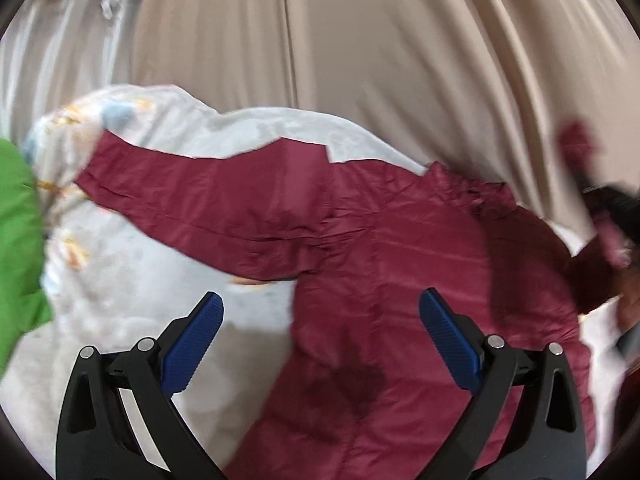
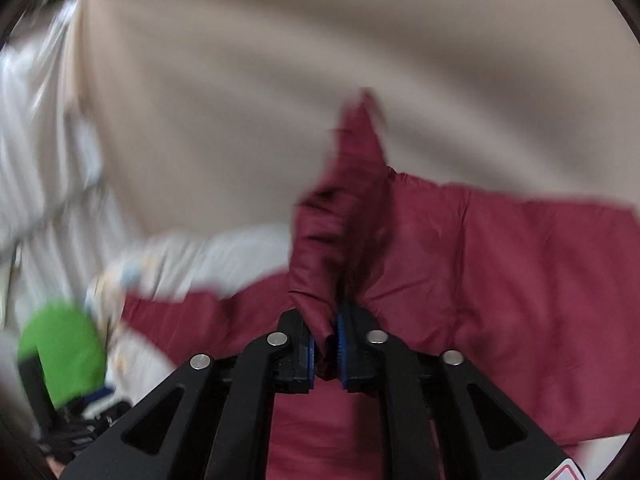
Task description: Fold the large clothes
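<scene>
On the white printed bedspread (image 1: 132, 280) lies the maroon jacket (image 1: 400, 264). Right gripper (image 2: 325, 344) fingers pinch a jacket fold; left gripper (image 1: 320, 340) fingers stand wide, empty. No legible writing.

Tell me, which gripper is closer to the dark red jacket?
Right. The right gripper is shut on a bunched-up fold of the dark red jacket, so it touches it. The left gripper is open and hovers over the jacket, holding nothing.

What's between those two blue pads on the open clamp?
Nothing is pinched there. In the left wrist view the left gripper stands open above the bed, and through the gap you see the maroon jacket and pale quilt lying below.
</scene>
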Demonstrator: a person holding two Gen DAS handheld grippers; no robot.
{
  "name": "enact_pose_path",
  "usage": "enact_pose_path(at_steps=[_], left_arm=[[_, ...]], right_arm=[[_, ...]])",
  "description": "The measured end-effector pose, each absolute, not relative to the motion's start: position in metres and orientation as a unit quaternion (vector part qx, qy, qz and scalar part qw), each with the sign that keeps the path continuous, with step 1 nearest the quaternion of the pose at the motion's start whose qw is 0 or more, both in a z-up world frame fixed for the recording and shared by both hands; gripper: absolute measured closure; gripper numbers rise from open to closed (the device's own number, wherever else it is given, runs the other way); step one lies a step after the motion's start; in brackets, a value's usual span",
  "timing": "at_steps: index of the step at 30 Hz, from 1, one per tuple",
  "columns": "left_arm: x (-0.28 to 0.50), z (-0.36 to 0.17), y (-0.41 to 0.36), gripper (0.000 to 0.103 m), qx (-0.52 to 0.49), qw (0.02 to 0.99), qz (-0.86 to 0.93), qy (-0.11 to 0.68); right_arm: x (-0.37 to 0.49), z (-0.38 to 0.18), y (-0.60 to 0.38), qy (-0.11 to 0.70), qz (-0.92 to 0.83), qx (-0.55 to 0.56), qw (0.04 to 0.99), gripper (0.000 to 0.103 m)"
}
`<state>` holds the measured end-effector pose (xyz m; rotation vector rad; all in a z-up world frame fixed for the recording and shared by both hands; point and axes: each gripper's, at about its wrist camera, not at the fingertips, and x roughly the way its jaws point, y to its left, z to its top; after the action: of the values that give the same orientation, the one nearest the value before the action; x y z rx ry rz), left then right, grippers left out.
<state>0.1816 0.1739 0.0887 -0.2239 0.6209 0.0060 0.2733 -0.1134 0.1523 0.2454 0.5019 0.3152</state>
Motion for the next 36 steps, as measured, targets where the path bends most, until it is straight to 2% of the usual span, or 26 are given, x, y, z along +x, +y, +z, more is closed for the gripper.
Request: enact_pose_path(at_steps=[2, 5, 7, 8, 9, 11, 15, 19, 20, 21, 22, 23, 24, 25, 26, 28, 29, 30, 32, 33, 36], left_arm=[[0.193, 0.085, 0.174, 0.007, -0.124, 0.940, -0.018, 0.318], [0.210, 0.070, 0.181, 0.007, -0.140, 0.926, -0.027, 0.350], [0.214, 0.063, 0.188, 0.007, -0.156, 0.919, -0.030, 0.361], [0.218, 0.060, 0.193, 0.007, -0.165, 0.916, -0.033, 0.365], [0.221, 0.058, 0.196, 0.007, -0.171, 0.913, -0.032, 0.369], [0.229, 0.056, 0.198, 0.007, -0.182, 0.909, -0.036, 0.374], [0.251, 0.053, 0.181, 0.007, -0.181, 0.901, -0.061, 0.389], [0.286, 0.039, 0.148, 0.008, -0.171, 0.879, -0.105, 0.432], [0.299, 0.033, 0.139, 0.015, -0.173, 0.869, -0.122, 0.447], [0.306, 0.029, 0.132, 0.033, -0.170, 0.863, -0.134, 0.457], [0.313, 0.025, 0.125, 0.045, -0.164, 0.858, -0.141, 0.466], [0.321, 0.021, 0.119, 0.062, -0.156, 0.856, -0.139, 0.473], [0.327, 0.019, 0.115, 0.075, -0.146, 0.859, -0.127, 0.474], [0.329, 0.019, 0.113, 0.083, -0.140, 0.862, -0.120, 0.472], [0.332, 0.021, 0.111, 0.098, -0.133, 0.866, -0.116, 0.467], [0.338, 0.033, 0.110, 0.100, -0.122, 0.879, -0.108, 0.447], [0.339, 0.046, 0.112, 0.101, -0.114, 0.893, -0.097, 0.423], [0.339, 0.055, 0.114, 0.101, -0.107, 0.902, -0.092, 0.408], [0.337, 0.077, 0.117, 0.101, -0.100, 0.919, -0.083, 0.372], [0.337, 0.087, 0.119, 0.101, -0.098, 0.925, -0.079, 0.359], [0.347, 0.085, 0.117, 0.101, -0.070, 0.928, -0.054, 0.363]], right_arm=[[0.293, 0.114, -0.063, 0.289, 0.183, 0.098, 0.934, 0.074], [0.291, 0.069, -0.006, 0.337, 0.210, 0.062, 0.916, 0.072], [0.274, 0.067, 0.006, 0.342, 0.222, 0.039, 0.912, 0.071], [0.256, 0.075, 0.003, 0.327, 0.229, 0.029, 0.916, 0.065], [0.245, 0.083, -0.007, 0.312, 0.232, 0.028, 0.921, 0.050], [0.215, 0.102, -0.044, 0.271, 0.236, 0.048, 0.932, 0.037], [0.181, 0.114, -0.140, 0.244, 0.163, 0.103, 0.951, 0.033], [0.173, 0.100, -0.239, 0.269, 0.011, 0.142, 0.952, 0.032], [0.174, 0.095, -0.264, 0.276, -0.022, 0.163, 0.947, 0.031], [0.174, 0.091, -0.283, 0.279, -0.042, 0.180, 0.942, 0.031], [0.177, 0.086, -0.303, 0.281, -0.059, 0.200, 0.937, 0.031], [0.177, 0.083, -0.317, 0.284, -0.068, 0.211, 0.933, 0.031], [0.182, 0.079, -0.324, 0.287, -0.075, 0.219, 0.929, 0.031], [0.186, 0.075, -0.331, 0.292, -0.080, 0.227, 0.926, 0.031], [0.192, 0.071, -0.338, 0.299, -0.086, 0.234, 0.921, 0.031], [0.204, 0.065, -0.343, 0.313, -0.086, 0.237, 0.916, 0.034], [0.211, 0.061, -0.343, 0.326, -0.084, 0.231, 0.913, 0.053], [0.221, 0.060, -0.337, 0.334, -0.074, 0.224, 0.912, 0.077], [0.228, 0.073, -0.322, 0.313, -0.070, 0.195, 0.927, 0.091], [0.224, 0.082, -0.315, 0.288, -0.063, 0.182, 0.938, 0.095], [0.221, 0.093, -0.302, 0.244, -0.059, 0.171, 0.953, 0.096]])
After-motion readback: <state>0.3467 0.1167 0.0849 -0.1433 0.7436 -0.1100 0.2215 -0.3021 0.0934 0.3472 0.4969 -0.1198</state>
